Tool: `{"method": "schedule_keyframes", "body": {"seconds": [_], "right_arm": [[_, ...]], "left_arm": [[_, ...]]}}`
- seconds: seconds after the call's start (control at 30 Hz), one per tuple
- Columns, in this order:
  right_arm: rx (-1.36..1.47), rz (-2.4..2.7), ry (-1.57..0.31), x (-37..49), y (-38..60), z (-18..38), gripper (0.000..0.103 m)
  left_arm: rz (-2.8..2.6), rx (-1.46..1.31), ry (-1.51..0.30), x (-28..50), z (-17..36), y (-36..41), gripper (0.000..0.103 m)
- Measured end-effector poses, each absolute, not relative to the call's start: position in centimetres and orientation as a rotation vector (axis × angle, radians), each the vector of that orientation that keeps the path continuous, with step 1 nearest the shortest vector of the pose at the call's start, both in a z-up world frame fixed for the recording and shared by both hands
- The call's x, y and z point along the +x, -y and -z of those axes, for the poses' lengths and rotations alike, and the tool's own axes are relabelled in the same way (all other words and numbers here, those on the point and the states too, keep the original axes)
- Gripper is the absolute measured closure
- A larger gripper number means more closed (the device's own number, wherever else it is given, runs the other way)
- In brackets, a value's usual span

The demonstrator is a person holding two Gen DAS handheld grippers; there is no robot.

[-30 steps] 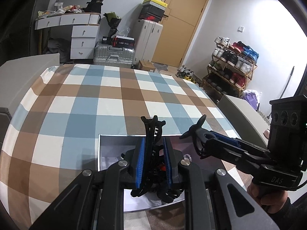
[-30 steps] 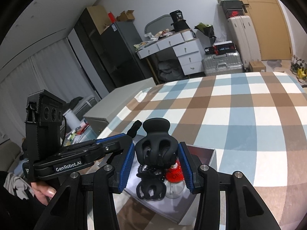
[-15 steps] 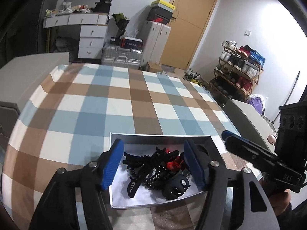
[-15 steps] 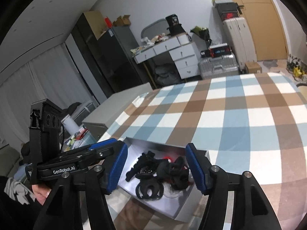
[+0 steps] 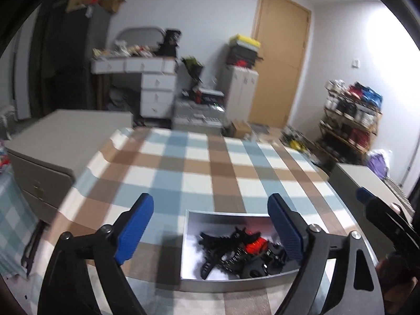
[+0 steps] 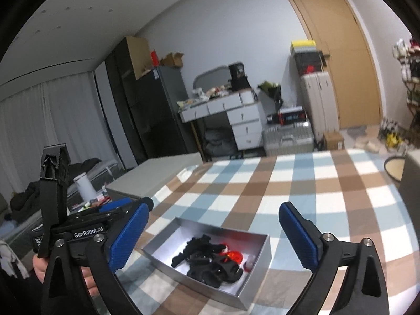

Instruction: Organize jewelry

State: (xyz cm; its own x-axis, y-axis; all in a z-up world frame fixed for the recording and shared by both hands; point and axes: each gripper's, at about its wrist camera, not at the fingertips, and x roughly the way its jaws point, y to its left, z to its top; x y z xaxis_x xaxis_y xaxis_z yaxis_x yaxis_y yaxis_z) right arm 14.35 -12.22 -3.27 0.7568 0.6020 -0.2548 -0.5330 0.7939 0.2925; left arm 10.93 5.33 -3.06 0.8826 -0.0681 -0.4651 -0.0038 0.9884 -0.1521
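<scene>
On the bench under its blue, brown and white checked cloth [image 5: 199,173], the shallow silver box [image 6: 252,283] now holds the black hair claws [image 6: 210,257] both grippers carried a second ago, and the left gripper [image 5: 210,225] and right gripper [image 6: 212,236] have pulled back empty, fingers wide apart, so this drop-off looks finished.

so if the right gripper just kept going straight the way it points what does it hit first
Probably the checked tablecloth just beyond the silver box; the open right gripper seems aimed over it, though depth is unclear.
</scene>
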Motion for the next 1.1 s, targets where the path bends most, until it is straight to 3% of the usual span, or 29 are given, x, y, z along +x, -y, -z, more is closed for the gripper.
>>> {"method": "schedule_keyframes", "body": {"seconds": [0.1,0.57,1.1], "right_arm": [[0.187,-0.593,-0.291,13.3,12.3,2.9,0.000],[0.083,-0.488,-0.148,9.2,12.4,4.2,0.000],[-0.008,-0.427,-0.162,8.6,12.2,6.8,0.000]], "left_arm": [[-0.041,-0.125,-0.420,10.1,2.8,-5.4,0.001],[-0.218,-0.012,-0.206,6.2,2.9,-5.3,0.001],[-0.256,0.066,-0.205,6.5,6.5,-5.2,0.001]]}}
